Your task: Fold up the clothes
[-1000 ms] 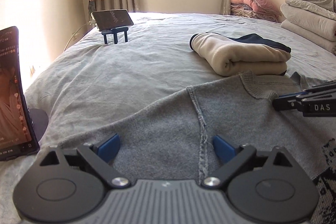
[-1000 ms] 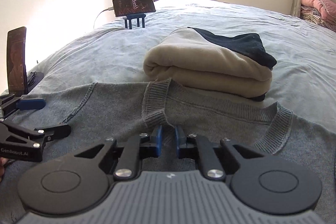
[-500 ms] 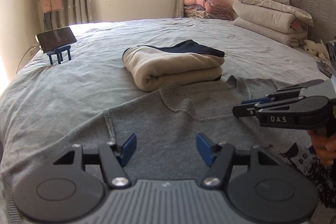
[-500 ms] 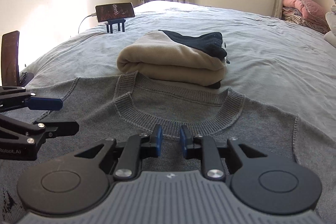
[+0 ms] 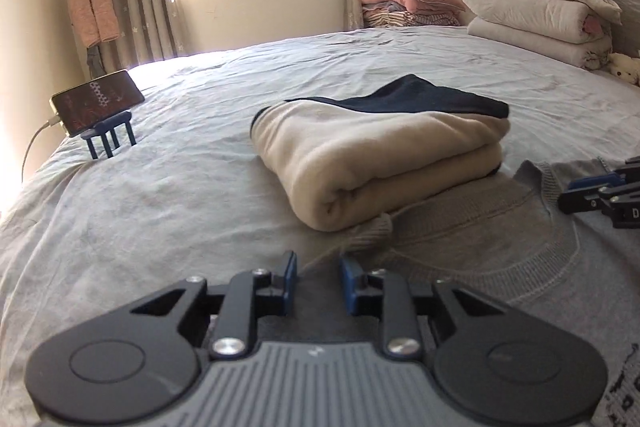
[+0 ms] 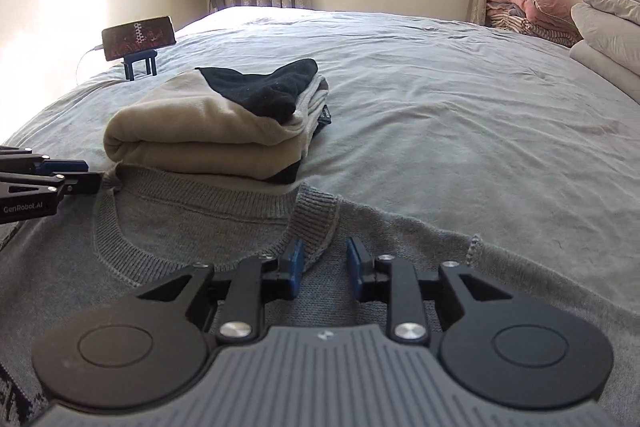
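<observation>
Flat on the bed (image 5: 160, 195): a grey sweater (image 5: 480, 239), front up. Neck hole at the far side, tucked right up against a folded beige pile (image 5: 380, 163). Rest of the sweater spread back toward the person, under both cameras.

Left claw (image 5: 318, 281): low over the left end of the collar, at the shoulder edge. Half open, and just been opening a bit more. Soft grey cloth under the gap, but no squeeze on it from the blue pads (image 5: 289, 275). Holding nothing.

Right claw (image 6: 326, 267): low over the right end of the collar. Open a little, also just been opening. Ribbed collar edge just ahead of the gap, not pinched. Holding nothing.

Most important for the next move: collar stretched side to side, one claw at each end, about level with each other. Left shoulder nearer the left claw, right shoulder nearer the right one. Probably best to pinch both shoulders together and fold straight back toward the person. Careful with the beige pile, touching the collar and easy to drag along.
</observation>
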{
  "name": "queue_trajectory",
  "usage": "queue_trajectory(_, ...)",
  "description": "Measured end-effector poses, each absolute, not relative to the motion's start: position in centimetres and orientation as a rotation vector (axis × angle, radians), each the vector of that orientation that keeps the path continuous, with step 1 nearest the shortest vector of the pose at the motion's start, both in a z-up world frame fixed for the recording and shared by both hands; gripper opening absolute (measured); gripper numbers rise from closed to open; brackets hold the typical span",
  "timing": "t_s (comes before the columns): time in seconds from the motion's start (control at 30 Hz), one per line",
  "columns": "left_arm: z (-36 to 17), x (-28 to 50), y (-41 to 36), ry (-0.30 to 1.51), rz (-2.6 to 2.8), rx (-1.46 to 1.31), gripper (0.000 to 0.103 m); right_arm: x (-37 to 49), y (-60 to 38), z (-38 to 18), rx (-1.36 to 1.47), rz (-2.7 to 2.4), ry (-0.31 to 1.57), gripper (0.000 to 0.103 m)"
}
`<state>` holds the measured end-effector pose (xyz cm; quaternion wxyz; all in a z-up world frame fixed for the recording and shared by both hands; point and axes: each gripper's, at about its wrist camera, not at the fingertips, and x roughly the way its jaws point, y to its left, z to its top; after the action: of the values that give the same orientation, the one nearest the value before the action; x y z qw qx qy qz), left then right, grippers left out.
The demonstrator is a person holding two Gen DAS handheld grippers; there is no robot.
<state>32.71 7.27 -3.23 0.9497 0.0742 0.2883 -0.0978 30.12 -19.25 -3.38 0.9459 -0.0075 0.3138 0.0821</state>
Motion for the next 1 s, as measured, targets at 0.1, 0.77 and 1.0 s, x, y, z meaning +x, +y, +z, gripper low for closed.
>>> queue_trajectory(0.1, -2.4, 31.5, 8.9, 0.554, -0.200, 0.090, 0.051, 29.3, -19.8, -2.9, -0.017, 0.178, 0.621, 0.030)
queue_trajectory(0.77, -2.8, 30.4, 8.6, 0.612, -0.208, 0.144, 0.058, 29.3, -22.6, -2.8, -0.033, 0.123, 0.629, 0.038)
queue_trajectory(1.0, -1.8, 25.6, 7.7, 0.613, -0.365, 0.138, 0.070, 24.5, -21.5, -2.1, -0.072, 0.230, 0.618, 0.051)
